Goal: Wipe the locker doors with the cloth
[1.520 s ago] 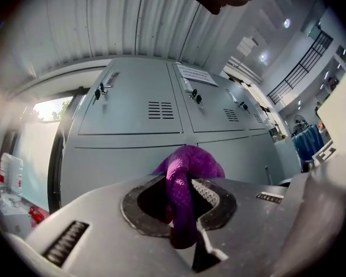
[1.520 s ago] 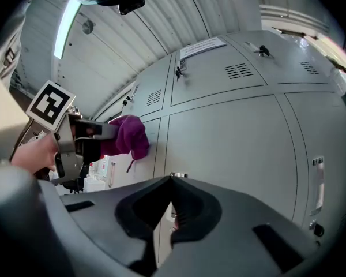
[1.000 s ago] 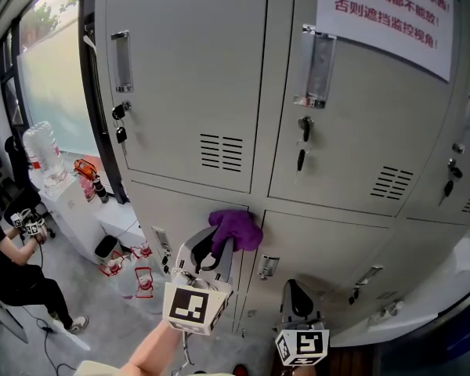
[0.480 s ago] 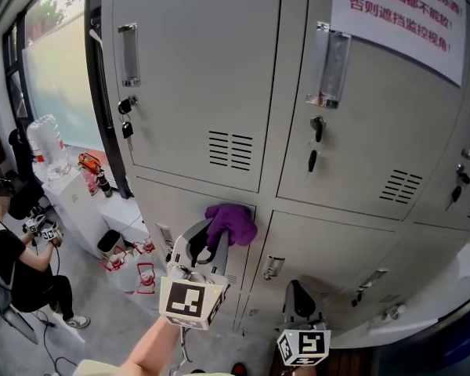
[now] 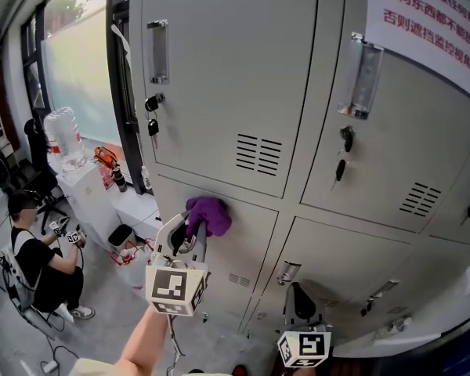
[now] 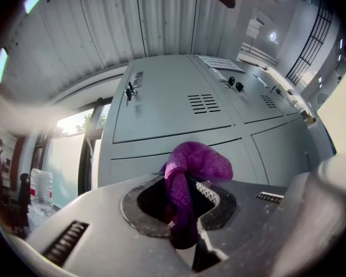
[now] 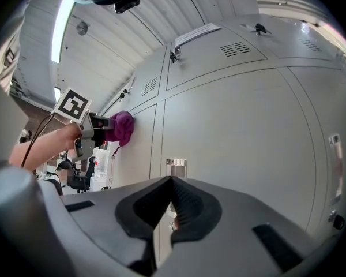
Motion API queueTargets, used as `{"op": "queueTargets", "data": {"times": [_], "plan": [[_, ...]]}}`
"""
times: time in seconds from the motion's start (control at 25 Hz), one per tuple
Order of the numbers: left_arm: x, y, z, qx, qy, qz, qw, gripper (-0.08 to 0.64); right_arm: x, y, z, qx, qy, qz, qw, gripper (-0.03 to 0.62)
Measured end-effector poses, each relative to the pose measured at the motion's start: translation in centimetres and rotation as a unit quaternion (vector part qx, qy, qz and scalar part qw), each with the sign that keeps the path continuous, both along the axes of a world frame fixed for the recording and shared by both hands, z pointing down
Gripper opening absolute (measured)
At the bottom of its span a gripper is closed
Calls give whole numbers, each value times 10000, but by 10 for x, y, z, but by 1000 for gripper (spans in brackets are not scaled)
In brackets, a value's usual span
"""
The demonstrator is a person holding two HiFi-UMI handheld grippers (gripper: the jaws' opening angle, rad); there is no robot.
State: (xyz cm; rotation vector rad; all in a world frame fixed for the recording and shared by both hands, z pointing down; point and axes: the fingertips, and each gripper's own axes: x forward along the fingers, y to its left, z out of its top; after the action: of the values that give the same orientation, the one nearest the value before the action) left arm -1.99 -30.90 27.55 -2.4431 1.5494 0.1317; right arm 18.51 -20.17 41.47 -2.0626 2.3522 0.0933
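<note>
**Jaws together, lockers ahead**

Nearest the lens, the right claw (image 7: 172, 183): jaws together, nothing between them. Grey locker doors (image 7: 236, 131) fill the view. A metal door handle (image 7: 176, 167) shows just past the jaw tips. Far left, the left claw (image 7: 108, 127), with its marker cube on top, is clamped on a purple cloth (image 7: 123, 126) pressed against a door. A bare forearm (image 7: 40, 146) is behind it. White paper notice (image 7: 198, 34) on an upper door.
</note>
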Motion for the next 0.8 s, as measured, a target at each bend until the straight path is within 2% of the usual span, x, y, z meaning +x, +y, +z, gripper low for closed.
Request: {"op": "queueTargets", "data": {"times": [0.36, 0.8], "plan": [[-50, -20, 4, -87, -22, -617, 9981, 71, -22, -11, 5, -107, -101, -238, 9996, 15], [-88, -34, 11, -181, -124, -1060, 9941, 71, -25, -11, 9, -159, -204, -227, 9994, 15]]}}
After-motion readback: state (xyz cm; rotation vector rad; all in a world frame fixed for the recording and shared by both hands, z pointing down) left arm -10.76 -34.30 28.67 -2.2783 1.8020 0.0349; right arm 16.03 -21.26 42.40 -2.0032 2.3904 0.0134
